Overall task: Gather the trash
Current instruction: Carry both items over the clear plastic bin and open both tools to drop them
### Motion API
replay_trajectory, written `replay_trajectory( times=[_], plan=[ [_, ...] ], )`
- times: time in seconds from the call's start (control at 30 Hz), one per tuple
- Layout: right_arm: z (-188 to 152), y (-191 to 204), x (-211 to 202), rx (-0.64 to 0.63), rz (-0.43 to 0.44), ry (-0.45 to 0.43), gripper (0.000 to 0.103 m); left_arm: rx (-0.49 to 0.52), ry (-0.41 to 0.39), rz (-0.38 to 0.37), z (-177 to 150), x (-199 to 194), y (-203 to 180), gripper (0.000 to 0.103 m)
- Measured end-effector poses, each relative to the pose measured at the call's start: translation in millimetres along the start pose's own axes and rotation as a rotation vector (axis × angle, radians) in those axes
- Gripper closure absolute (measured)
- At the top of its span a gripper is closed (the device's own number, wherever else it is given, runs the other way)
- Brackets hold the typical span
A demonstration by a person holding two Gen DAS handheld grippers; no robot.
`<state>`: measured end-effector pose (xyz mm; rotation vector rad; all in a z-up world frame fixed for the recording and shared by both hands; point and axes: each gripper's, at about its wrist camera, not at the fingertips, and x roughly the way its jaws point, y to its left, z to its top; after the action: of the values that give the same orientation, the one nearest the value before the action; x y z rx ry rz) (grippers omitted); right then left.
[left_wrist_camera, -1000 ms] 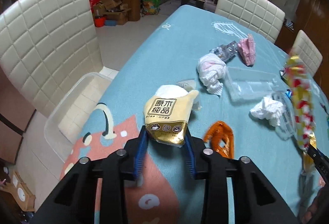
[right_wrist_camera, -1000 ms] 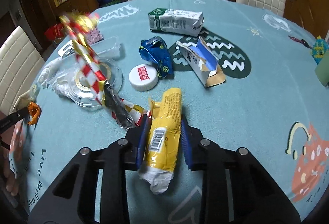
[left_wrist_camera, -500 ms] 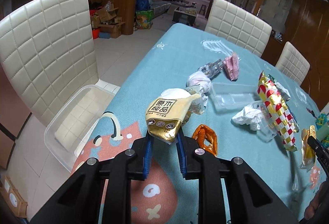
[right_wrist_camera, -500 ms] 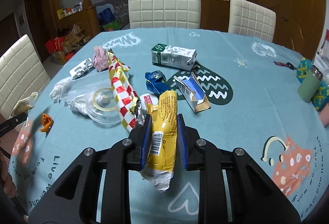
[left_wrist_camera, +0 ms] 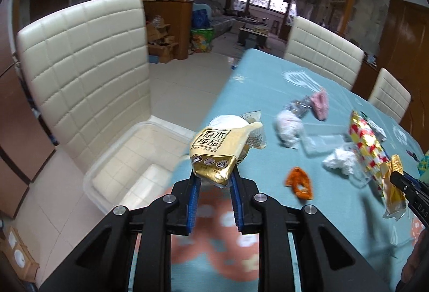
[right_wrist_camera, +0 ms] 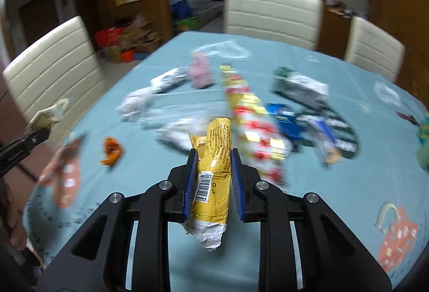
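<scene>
Trash lies scattered over the teal printed tablecloth (left_wrist_camera: 268, 93), and two pieces of it are already off the surface. The left gripper (left_wrist_camera: 213, 179) has its blue pads pinched tight on the bottom end of a cream-and-gold snack bag with black Chinese characters (left_wrist_camera: 214, 151), which stands up out of the jaws above the table's edge. Just left of that edge, a clear plastic bin (left_wrist_camera: 128, 171) sits on the seat of a cream quilted chair (left_wrist_camera: 85, 61). The right gripper (right_wrist_camera: 213, 160) is likewise clamped narrow on a yellow crinkled wrapper with a barcode (right_wrist_camera: 214, 174), gripped around its middle so that the torn white end hangs down toward the camera. Still resting on the cloth are an orange crumpled wrapper (left_wrist_camera: 299, 182), a white crumpled tissue (left_wrist_camera: 340, 161), a pink wrapper (left_wrist_camera: 320, 104), a long red, white and gold checked foil packet (right_wrist_camera: 252, 120), a blue foil wrapper (right_wrist_camera: 288, 123) and a green-and-white carton (right_wrist_camera: 300, 88). The right wrist view is blurred, so small details there cannot be read. A bare hand (right_wrist_camera: 14, 227) shows at that view's left edge.
</scene>
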<state>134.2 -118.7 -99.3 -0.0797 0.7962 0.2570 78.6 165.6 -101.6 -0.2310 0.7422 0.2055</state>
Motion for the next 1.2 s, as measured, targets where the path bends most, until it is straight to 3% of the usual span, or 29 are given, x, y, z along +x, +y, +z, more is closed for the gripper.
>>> replay_trajectory(
  times=[0.23, 0.5, 0.6, 0.63, 0.67, 0.73, 1.07, 1.2],
  plan=[
    [18, 74, 29, -0.120, 0.121, 0.045, 0.077, -0.054, 0.008, 0.062, 6, 1, 47, 0.082],
    [31, 131, 46, -0.203, 0.165, 0.050, 0.077, -0.055, 0.011, 0.114, 15, 15, 70, 0.082],
    [38, 140, 50, -0.213, 0.158, 0.042, 0.077, -0.065, 0.044, 0.096, 18, 28, 76, 0.079],
    [40, 142, 50, -0.216, 0.157, 0.040, 0.077, -0.073, 0.062, 0.084, 19, 32, 78, 0.069],
    [41, 144, 52, -0.219, 0.156, 0.039, 0.077, -0.084, 0.077, 0.075, 19, 35, 80, 0.050],
    [45, 147, 57, -0.217, 0.154, 0.042, 0.077, -0.110, 0.070, 0.085, 18, 38, 86, 0.029],
    [52, 191, 83, -0.279, 0.228, 0.081, 0.077, -0.174, 0.067, 0.148, 2, 36, 125, 0.028],
    [55, 222, 89, -0.322, 0.287, 0.085, 0.076, -0.188, 0.045, 0.238, -3, 24, 144, 0.028]
  ],
)
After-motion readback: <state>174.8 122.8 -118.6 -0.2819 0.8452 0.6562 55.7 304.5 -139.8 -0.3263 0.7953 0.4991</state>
